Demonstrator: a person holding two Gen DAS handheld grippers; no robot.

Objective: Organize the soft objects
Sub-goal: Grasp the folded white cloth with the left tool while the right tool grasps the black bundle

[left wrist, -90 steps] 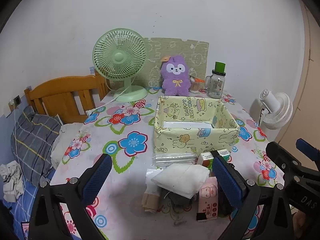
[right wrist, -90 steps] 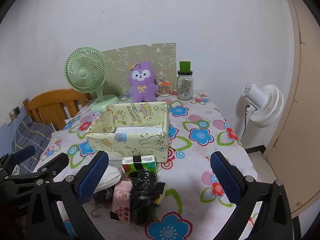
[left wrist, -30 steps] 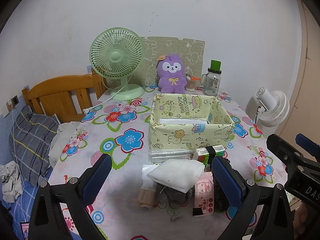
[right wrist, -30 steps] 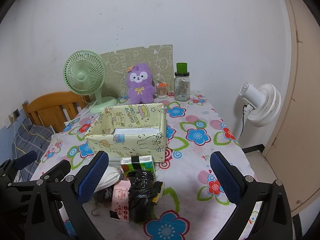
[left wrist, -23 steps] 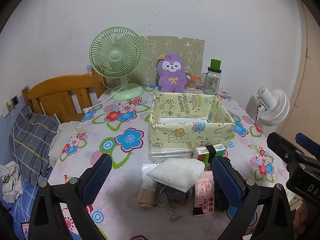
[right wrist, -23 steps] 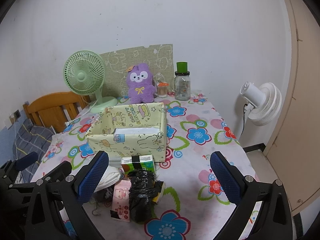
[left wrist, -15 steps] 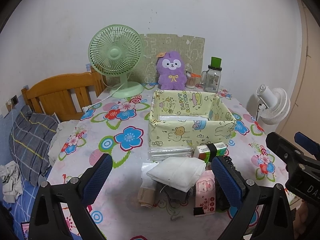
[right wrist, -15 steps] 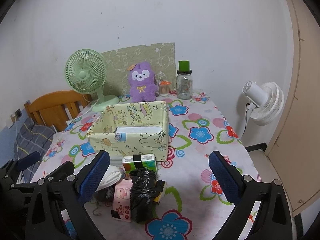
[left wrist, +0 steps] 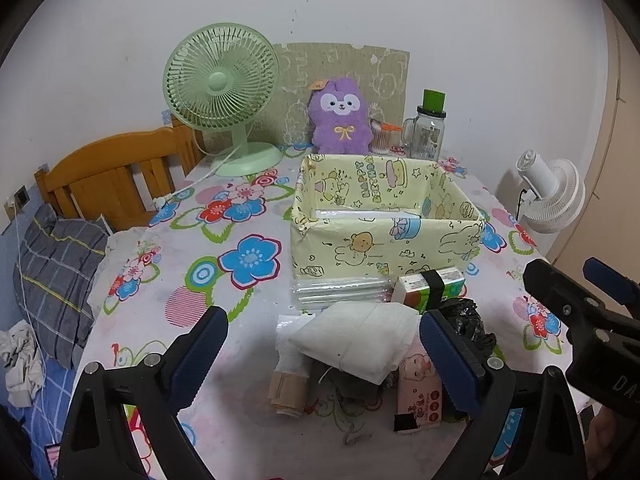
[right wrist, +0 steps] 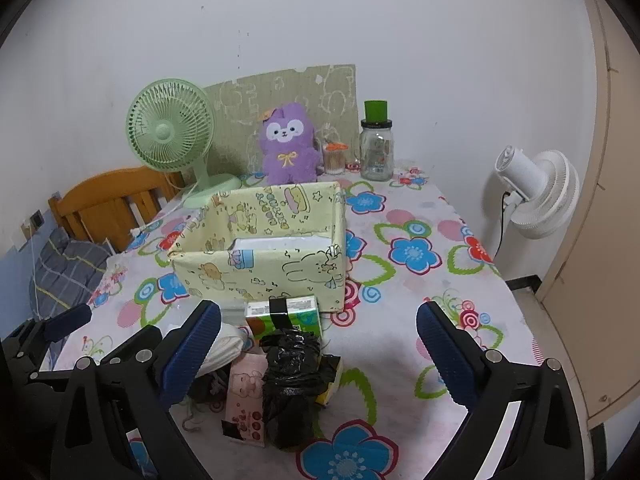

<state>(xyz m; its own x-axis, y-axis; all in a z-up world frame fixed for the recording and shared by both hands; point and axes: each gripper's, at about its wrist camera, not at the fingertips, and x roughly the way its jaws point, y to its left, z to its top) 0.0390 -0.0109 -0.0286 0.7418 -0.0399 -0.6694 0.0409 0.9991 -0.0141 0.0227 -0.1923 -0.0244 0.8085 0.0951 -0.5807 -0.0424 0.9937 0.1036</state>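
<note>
A yellow cartoon-print box (left wrist: 384, 236) (right wrist: 264, 268) stands mid-table with a white packet inside. In front of it lies a pile: a white soft pack (left wrist: 356, 340), a clear plastic packet (left wrist: 340, 292), a green tissue pack with a black band (left wrist: 432, 286) (right wrist: 286, 316), a pink tissue pack (left wrist: 418, 396) (right wrist: 246, 404), a black plastic bundle (right wrist: 292, 384). My left gripper (left wrist: 324, 354) is open and empty, just above the white pack. My right gripper (right wrist: 318, 350) is open and empty, over the pile's right side.
A green desk fan (left wrist: 222, 96), a purple plush (left wrist: 340, 116) and a green-lidded jar (left wrist: 430, 128) stand at the table's back. A wooden headboard (left wrist: 112, 176) and a bed are to the left. A white fan (right wrist: 536, 192) stands right of the floral table (left wrist: 200, 280).
Both grippers drifted slightly; the view shifted a little, the box and the pile stay put. Both grippers stay open.
</note>
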